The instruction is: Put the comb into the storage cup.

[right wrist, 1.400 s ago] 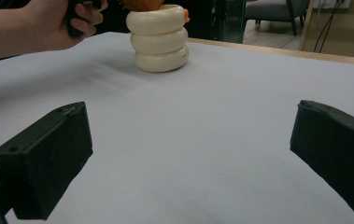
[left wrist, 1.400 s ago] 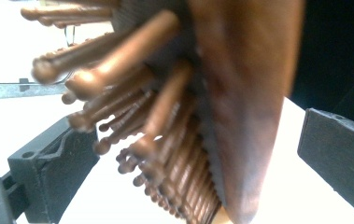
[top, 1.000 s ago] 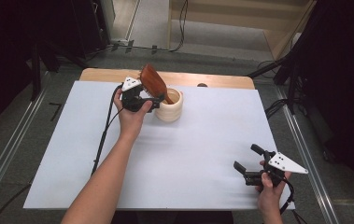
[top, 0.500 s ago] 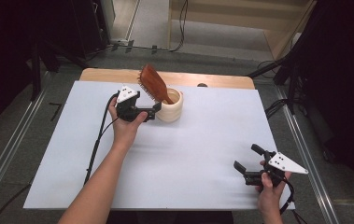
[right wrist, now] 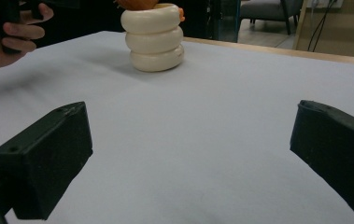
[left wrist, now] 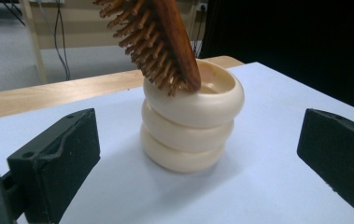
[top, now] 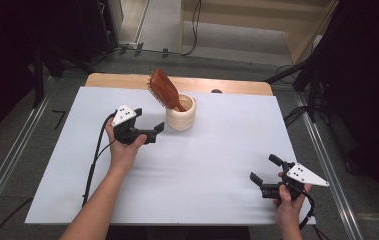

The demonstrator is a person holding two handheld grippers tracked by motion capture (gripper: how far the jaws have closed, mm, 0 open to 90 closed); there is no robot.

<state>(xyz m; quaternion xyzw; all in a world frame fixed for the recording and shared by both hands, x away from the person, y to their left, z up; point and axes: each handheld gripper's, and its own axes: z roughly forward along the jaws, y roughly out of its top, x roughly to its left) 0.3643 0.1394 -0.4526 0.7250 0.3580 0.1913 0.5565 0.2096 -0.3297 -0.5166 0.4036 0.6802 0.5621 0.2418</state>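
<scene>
The wooden hairbrush (top: 163, 88) leans toward ten o'clock in the cream ringed cup (top: 181, 113), far centre of the white mat (top: 217, 160). My left gripper (top: 149, 131) gapes just beside it; a nudge could topple both. My right gripper (top: 265, 174), released, sits at five o'clock.

The hairbrush (left wrist: 165, 42) looks like polished reddish-brown wood, its bristle pins wooden too. The ringed holder (left wrist: 191, 123) is cream, smooth, with a soft satin sheen, perhaps ceramic or plastic. The tabletop (top: 217, 165) carries a matt white sheet over pale wood. The left gripper's fingers (left wrist: 55, 161) are matt black plastic, faintly grainy.
</scene>
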